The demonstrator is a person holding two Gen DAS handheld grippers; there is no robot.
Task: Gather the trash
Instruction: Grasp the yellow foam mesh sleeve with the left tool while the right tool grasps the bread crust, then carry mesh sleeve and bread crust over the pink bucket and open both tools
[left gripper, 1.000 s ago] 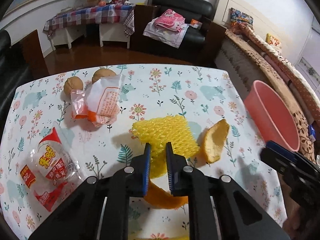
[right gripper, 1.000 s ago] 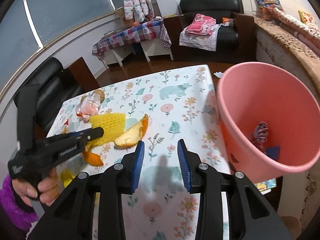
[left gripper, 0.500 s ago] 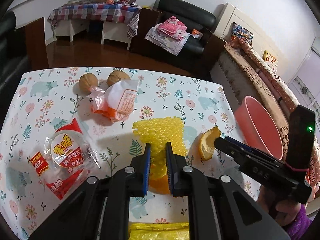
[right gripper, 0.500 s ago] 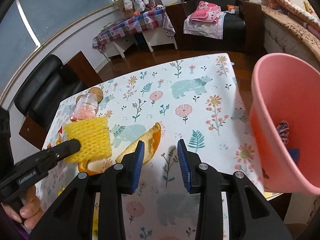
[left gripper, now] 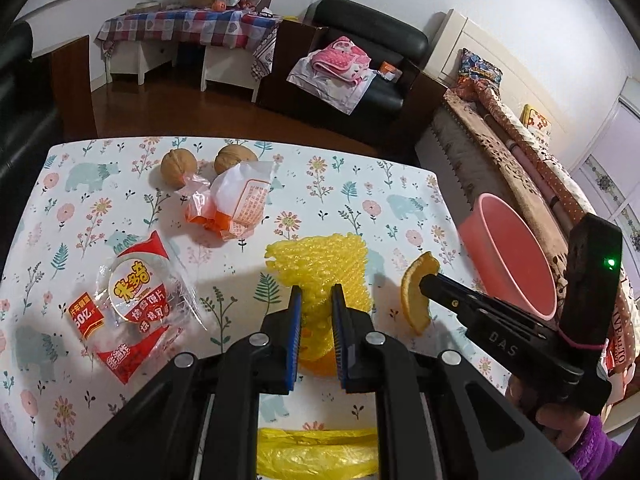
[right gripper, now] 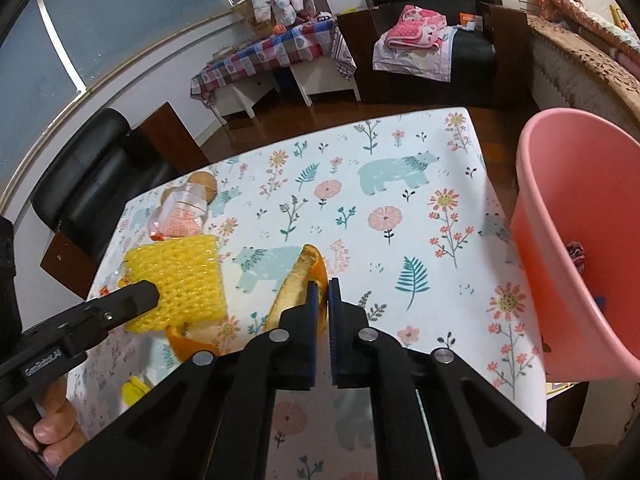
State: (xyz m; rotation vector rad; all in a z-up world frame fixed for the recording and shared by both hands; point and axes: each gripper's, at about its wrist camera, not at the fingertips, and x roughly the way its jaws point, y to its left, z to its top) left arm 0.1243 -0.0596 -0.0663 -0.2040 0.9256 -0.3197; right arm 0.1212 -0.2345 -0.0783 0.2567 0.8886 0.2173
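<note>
My left gripper (left gripper: 314, 308) is shut on a yellow foam fruit net (left gripper: 320, 264), holding it a little above the flowered tablecloth; it shows as the net (right gripper: 180, 280) in the right wrist view too. My right gripper (right gripper: 322, 292) is shut on the edge of an orange peel (right gripper: 296, 280), which stands tilted on the cloth just right of the net. From the left wrist view that orange peel (left gripper: 416, 292) sits at the right gripper's (left gripper: 428, 280) tip. A pink bin (right gripper: 580, 240) stands off the table's right edge with a few scraps inside.
A second orange peel (left gripper: 316, 360) lies under the net, and a yellow plastic bag (left gripper: 316, 452) near the front edge. A red and clear wrapper (left gripper: 128, 300), an orange and white wrapper (left gripper: 232, 204) and two walnuts (left gripper: 178, 162) lie at the left and back. A person's hand (right gripper: 52, 420) holds the left tool.
My right gripper moved left from the bin to the orange peel and shut on its edge. The left gripper, still gripping the net, rose a little.
</note>
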